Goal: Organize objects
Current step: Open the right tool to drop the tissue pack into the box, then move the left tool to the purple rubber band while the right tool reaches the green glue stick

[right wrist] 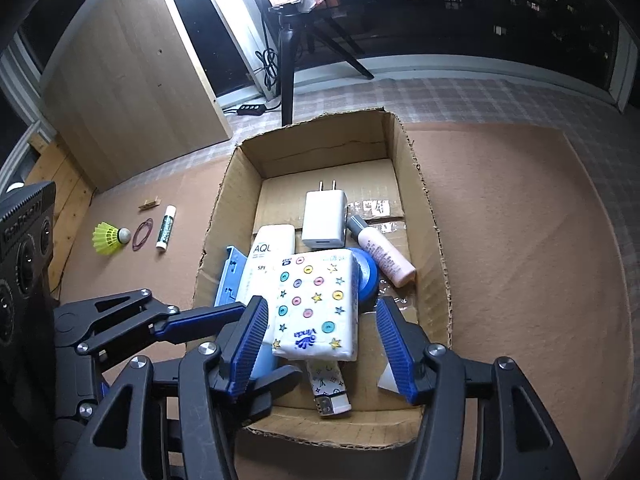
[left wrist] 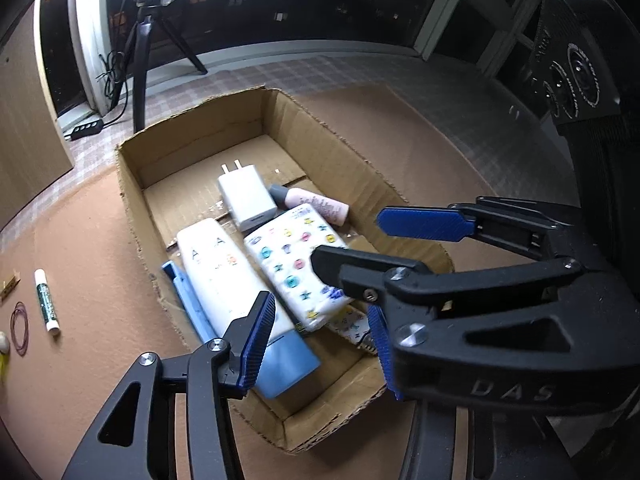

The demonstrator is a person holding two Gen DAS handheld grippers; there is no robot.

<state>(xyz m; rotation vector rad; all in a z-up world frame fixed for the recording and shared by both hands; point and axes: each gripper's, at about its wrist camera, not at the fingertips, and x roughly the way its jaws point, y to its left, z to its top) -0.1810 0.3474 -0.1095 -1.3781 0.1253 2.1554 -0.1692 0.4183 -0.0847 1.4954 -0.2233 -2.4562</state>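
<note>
Both open grippers around tissue pack (right wrist: 316, 304).

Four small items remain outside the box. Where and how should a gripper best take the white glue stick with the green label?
Probably across the middle of the white glue stick with the green label, from straight above: it lies flat on the brown mat, long sides free, purple rubber band close beside it.

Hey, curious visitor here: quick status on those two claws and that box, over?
Left gripper and right gripper both open, holding nothing, over the cardboard box. Tissue pack lies inside atop other items. Glue stick, rubber band, shuttlecock not yet boxed. Nothing blocking.
</note>
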